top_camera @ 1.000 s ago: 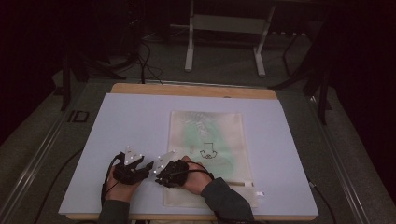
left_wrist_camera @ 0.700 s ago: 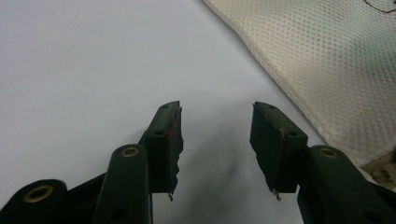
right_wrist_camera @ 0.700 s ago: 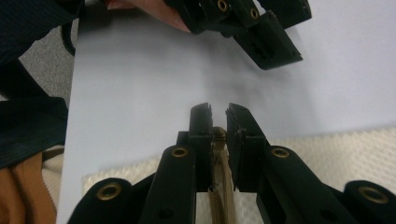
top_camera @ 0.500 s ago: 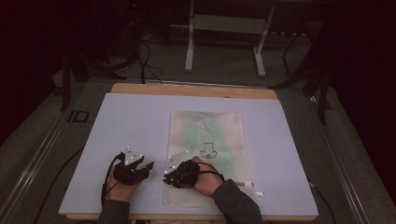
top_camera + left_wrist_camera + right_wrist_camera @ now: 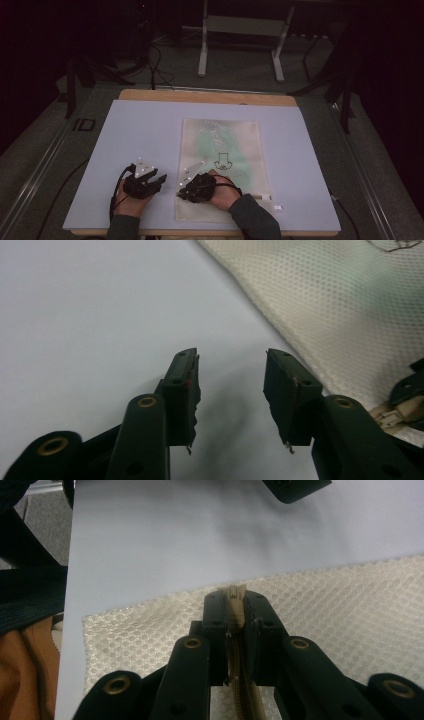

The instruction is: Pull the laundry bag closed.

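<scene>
Since the earlier frame the right gripper (image 5: 186, 192) has slid left along the near edge of the mesh bag (image 5: 222, 150), toward its near-left corner, and the left gripper (image 5: 231, 390) has just been closing a little with nothing between its jaws. The right jaws are clamped on the zipper pull (image 5: 235, 611) (tan, on a tan zip). The bag lies flat on the table (image 5: 150, 130), right of centre; the left gripper hovers over bare table just beside the bag's left edge. To do the pull well, I would pin the bag's corner with the left gripper and draw level along the zip, not upward. The right hand (image 5: 220, 192) hides the zip's run in the high view, so I cannot tell how far it is closed.
</scene>
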### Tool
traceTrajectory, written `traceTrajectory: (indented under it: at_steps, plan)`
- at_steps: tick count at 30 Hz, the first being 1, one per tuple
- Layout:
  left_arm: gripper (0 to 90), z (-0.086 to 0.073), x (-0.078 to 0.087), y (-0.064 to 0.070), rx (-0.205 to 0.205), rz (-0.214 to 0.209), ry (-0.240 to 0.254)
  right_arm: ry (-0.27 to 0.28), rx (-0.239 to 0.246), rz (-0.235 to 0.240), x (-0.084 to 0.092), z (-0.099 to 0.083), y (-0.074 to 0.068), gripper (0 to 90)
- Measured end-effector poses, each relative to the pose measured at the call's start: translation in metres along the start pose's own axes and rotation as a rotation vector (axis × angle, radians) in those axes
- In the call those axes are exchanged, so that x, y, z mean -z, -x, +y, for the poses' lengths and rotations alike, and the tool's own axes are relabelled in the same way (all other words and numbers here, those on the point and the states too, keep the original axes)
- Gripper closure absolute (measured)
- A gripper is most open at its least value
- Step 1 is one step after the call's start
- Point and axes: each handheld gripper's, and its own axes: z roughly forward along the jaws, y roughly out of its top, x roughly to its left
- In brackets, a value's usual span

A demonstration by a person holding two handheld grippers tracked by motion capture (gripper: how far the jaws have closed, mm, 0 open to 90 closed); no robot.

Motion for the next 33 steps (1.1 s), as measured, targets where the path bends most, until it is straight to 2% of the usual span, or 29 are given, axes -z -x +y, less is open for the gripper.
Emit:
traceTrajectory:
  at_steps: [4, 10, 15, 22, 25, 33]
  plan:
    - [63.1, 0.001, 0.000, 0.004, -0.008, -0.030, 0.001, 0.012, -0.001, -0.001, 0.000, -0.004, 0.001, 81.9]
    - [77.7, 0.002, -0.002, 0.010, -0.019, -0.091, -0.001, 0.009, 0.010, -0.011, -0.001, -0.003, -0.001, 81.9]
    - [88.1, 0.004, -0.004, 0.019, -0.053, -0.121, -0.013, 0.020, 0.006, -0.018, -0.001, -0.005, -0.002, 82.0]
    - [88.8, 0.007, -0.009, 0.031, -0.089, -0.156, -0.027, 0.019, 0.009, -0.032, -0.002, -0.005, -0.005, 81.9]
    - [88.8, 0.007, -0.012, 0.035, -0.092, -0.172, -0.033, 0.024, 0.013, -0.034, -0.002, -0.006, -0.005, 82.0]
    - [88.6, 0.007, -0.017, 0.039, -0.103, -0.179, -0.052, 0.034, 0.011, -0.032, -0.001, -0.008, -0.005, 82.0]
